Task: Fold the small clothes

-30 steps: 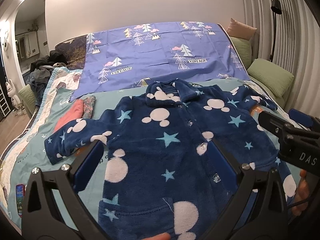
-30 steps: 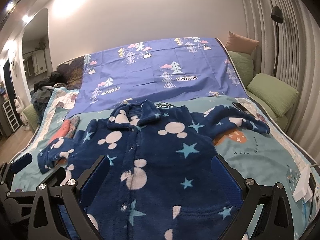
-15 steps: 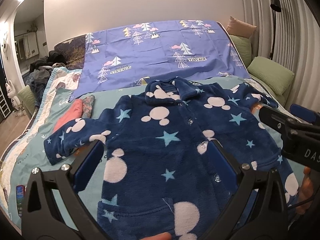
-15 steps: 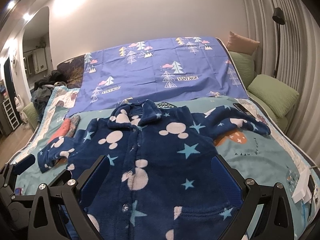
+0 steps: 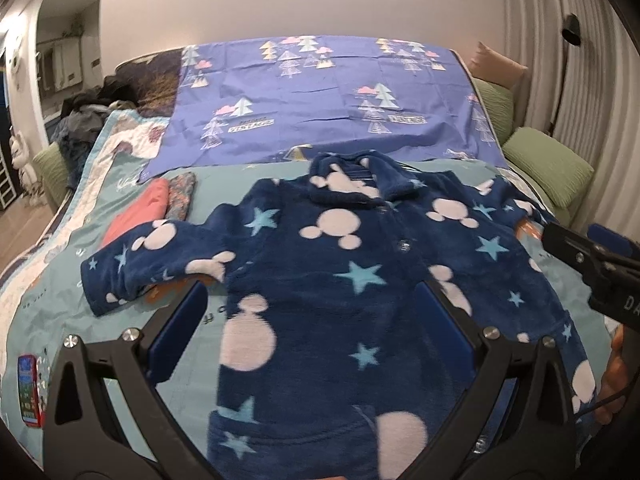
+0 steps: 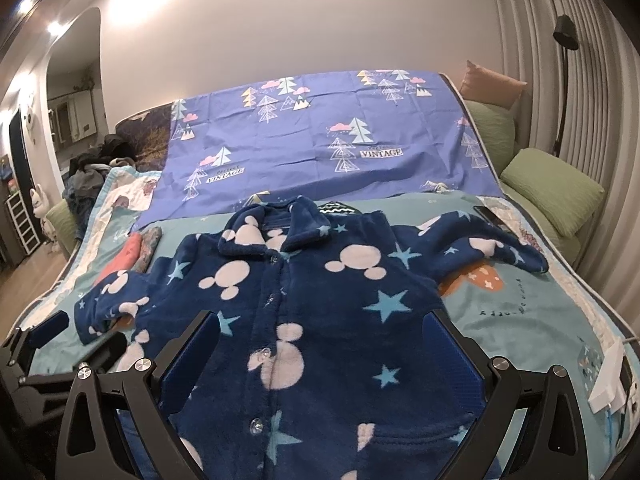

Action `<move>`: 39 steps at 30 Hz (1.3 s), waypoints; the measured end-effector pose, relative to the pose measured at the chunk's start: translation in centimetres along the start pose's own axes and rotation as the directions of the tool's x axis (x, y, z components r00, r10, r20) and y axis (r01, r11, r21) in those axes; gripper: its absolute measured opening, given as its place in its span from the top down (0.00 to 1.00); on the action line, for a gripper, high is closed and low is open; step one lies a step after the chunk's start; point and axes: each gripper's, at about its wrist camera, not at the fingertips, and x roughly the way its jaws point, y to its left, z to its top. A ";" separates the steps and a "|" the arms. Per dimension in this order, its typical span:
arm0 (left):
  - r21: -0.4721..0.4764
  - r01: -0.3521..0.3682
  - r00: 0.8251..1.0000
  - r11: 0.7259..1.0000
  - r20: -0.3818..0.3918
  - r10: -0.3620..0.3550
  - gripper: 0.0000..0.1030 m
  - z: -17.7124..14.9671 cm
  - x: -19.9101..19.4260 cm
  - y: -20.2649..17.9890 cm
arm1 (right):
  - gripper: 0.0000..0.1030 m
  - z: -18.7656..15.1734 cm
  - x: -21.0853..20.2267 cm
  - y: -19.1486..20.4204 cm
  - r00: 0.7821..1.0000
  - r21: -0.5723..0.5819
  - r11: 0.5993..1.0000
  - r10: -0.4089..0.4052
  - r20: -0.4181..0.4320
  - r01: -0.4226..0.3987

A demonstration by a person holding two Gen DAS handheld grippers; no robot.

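A small navy fleece jacket [image 5: 340, 280] with pink mouse heads and blue stars lies flat on the bed, buttoned, collar away from me, both sleeves spread out; it also shows in the right wrist view [image 6: 320, 300]. My left gripper [image 5: 310, 300] is open and empty, hovering above the jacket's lower left part. My right gripper [image 6: 324, 332] is open and empty, hovering above the jacket's lower front. The right gripper shows at the right edge of the left wrist view [image 5: 592, 256]. The left gripper shows at the left edge of the right wrist view [image 6: 52, 344].
The bed has a teal quilt [image 6: 520, 304] and a purple tree-print sheet [image 5: 320, 100] behind the jacket. Folded coral and patterned clothes [image 5: 160, 208] lie left of it. Green pillows [image 6: 552, 188] sit right. A phone [image 5: 30, 388] and a white object [image 6: 608, 380] lie near the front edges.
Both grippers have risen and drawn back slightly from the jacket. The jacket has not moved.
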 end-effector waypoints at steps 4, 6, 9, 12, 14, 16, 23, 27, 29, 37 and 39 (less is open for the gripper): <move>-0.047 0.014 0.999 0.999 -0.028 -0.016 0.01 -0.1 1.2 2.0 | 0.00 0.0 1.4 0.5 1.000 -0.004 1.000 -0.001 -0.024 0.000; -0.073 0.016 0.999 0.997 -0.050 -0.020 0.01 -0.2 2.0 3.2 | 0.00 -0.2 2.0 0.7 0.999 -0.009 1.000 0.002 -0.040 -0.002; -0.134 0.022 0.995 0.991 -0.090 -0.034 0.02 -0.5 3.7 5.9 | 0.00 -0.5 3.0 0.9 0.998 -0.013 1.000 0.010 -0.069 -0.011; -0.240 0.013 0.989 0.971 -0.137 -0.047 0.03 -1.1 5.7 9.8 | 0.00 -0.8 4.0 1.0 0.995 -0.012 1.000 0.015 -0.099 -0.016; -0.333 -0.002 0.986 0.943 -0.159 -0.054 0.05 -1.8 7.0 13.1 | 0.00 -1.0 4.6 1.0 0.993 -0.009 1.000 0.017 -0.117 -0.018; -0.422 -0.026 0.982 0.906 -0.181 -0.056 0.09 -2.6 8.3 16.3 | 0.00 -1.1 5.1 1.1 0.991 -0.008 1.000 0.017 -0.136 -0.018; -0.712 -0.071 0.967 0.699 -0.221 -0.127 0.22 -5.7 13.1 26.2 | 0.00 -1.4 6.6 1.6 0.983 -0.016 1.000 0.016 -0.181 -0.019; -0.814 -0.124 0.964 0.567 -0.233 -0.124 0.22 -7.9 14.9 30.9 | 0.00 -1.7 7.1 1.7 0.980 -0.017 1.000 0.015 -0.198 -0.018; -0.889 -0.083 0.966 0.450 -0.183 -0.184 0.22 -9.7 16.0 32.7 | 0.00 -1.8 7.5 1.6 0.978 -0.009 1.000 0.013 -0.209 -0.016; -0.980 -0.033 0.986 0.197 -0.065 -0.156 0.23 -12.6 19.7 35.2 | 0.00 -2.0 9.0 2.2 0.968 -0.008 0.999 0.028 -0.248 -0.031; -0.982 -0.049 0.992 0.185 -0.070 -0.107 0.31 -12.5 20.2 36.1 | 0.00 -2.0 9.0 2.4 0.970 -0.024 0.999 0.023 -0.244 -0.030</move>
